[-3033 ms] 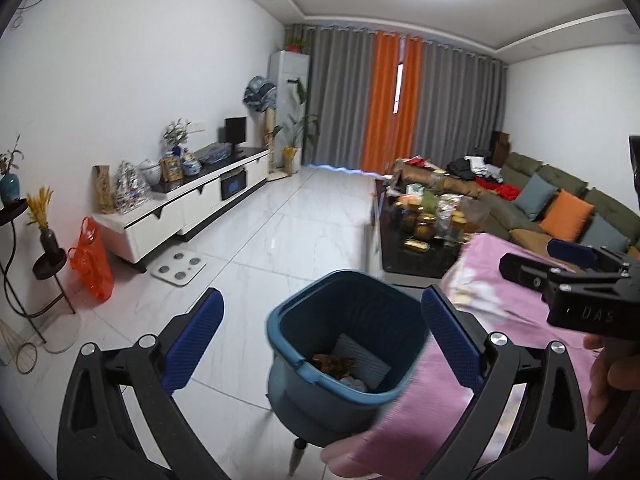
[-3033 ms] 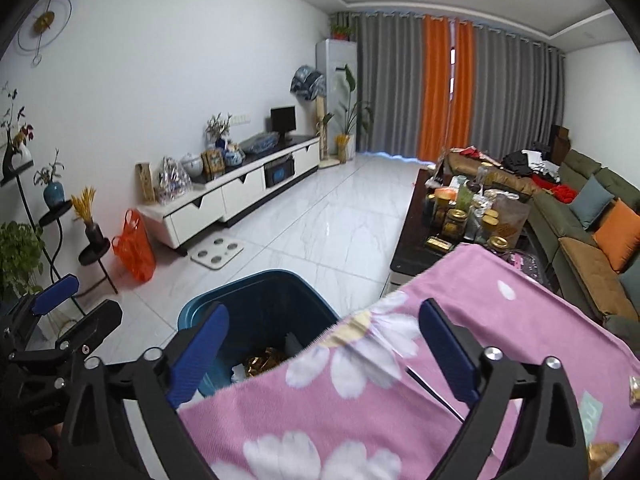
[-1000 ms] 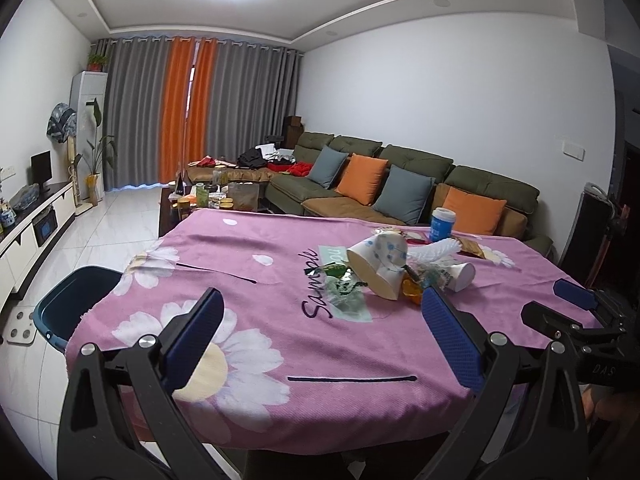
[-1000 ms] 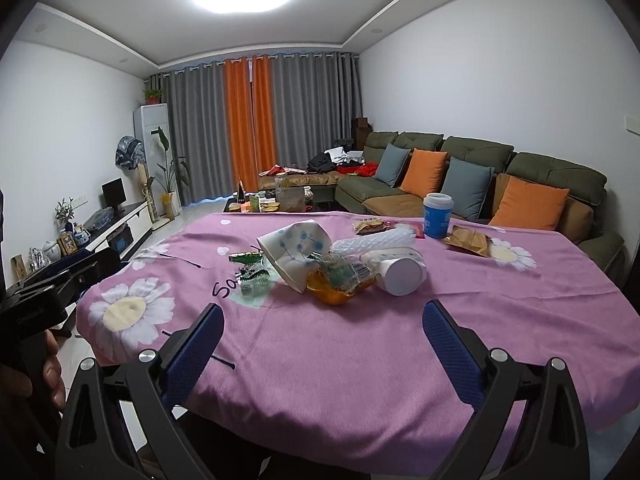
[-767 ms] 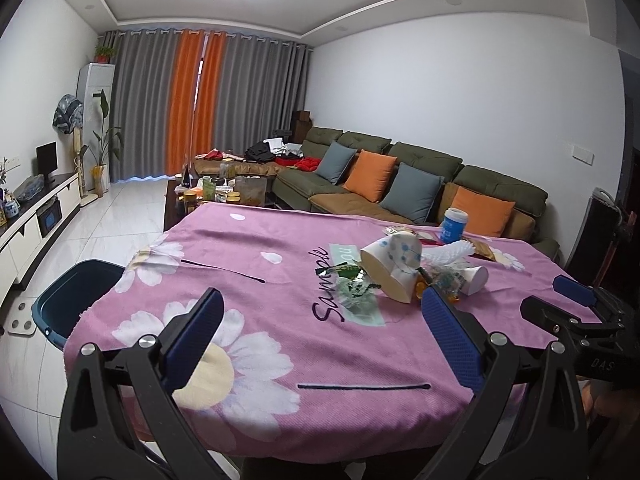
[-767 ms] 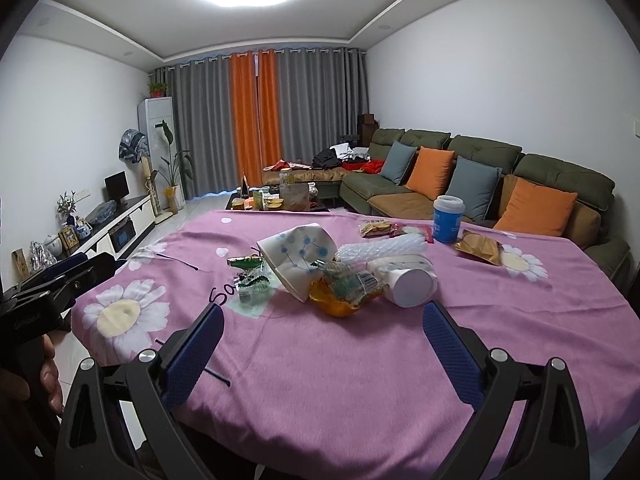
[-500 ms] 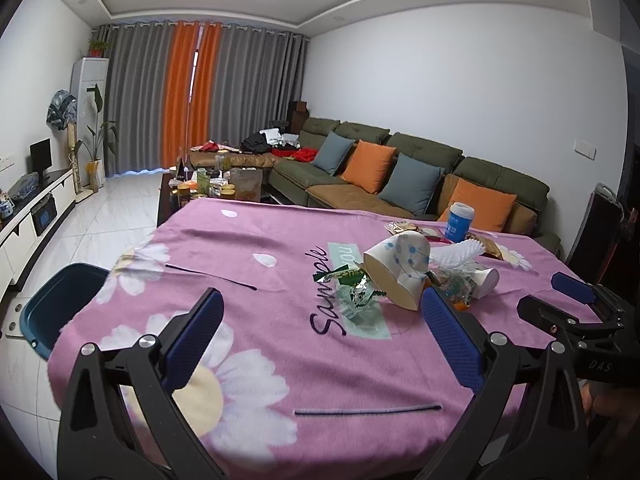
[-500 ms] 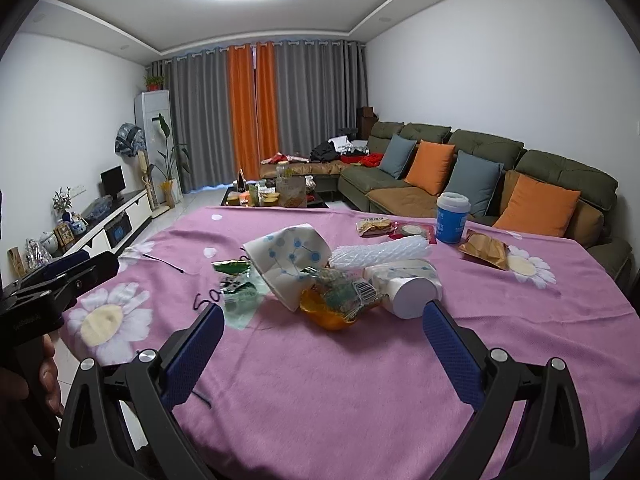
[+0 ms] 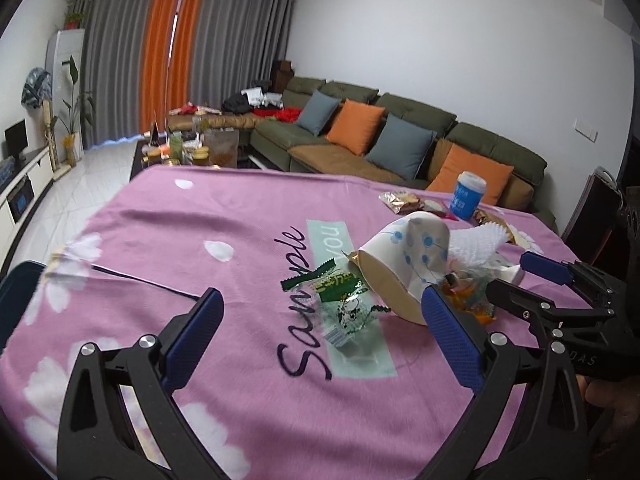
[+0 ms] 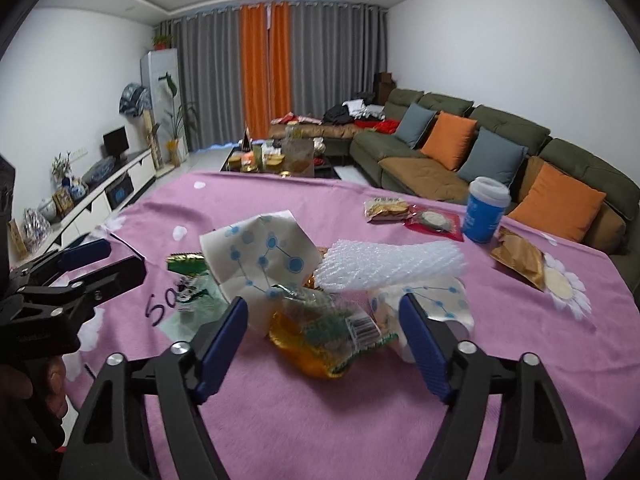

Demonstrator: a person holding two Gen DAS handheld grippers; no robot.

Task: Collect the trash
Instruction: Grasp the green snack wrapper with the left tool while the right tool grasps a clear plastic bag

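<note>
Between the wide-apart fingers of the right hand-held gripper (image 10: 323, 318) lies an orange wrapper (image 10: 320, 340).

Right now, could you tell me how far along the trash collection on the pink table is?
Nothing visible here looks cleared. Both the left gripper and right gripper are open and empty. The right one frames the orange snack wrapper, not touching yet. Left to collect: the crumpled paper cup, green wrapper, white foam net, brown packet and blue cup. The bin sits off the table's left edge.
</note>
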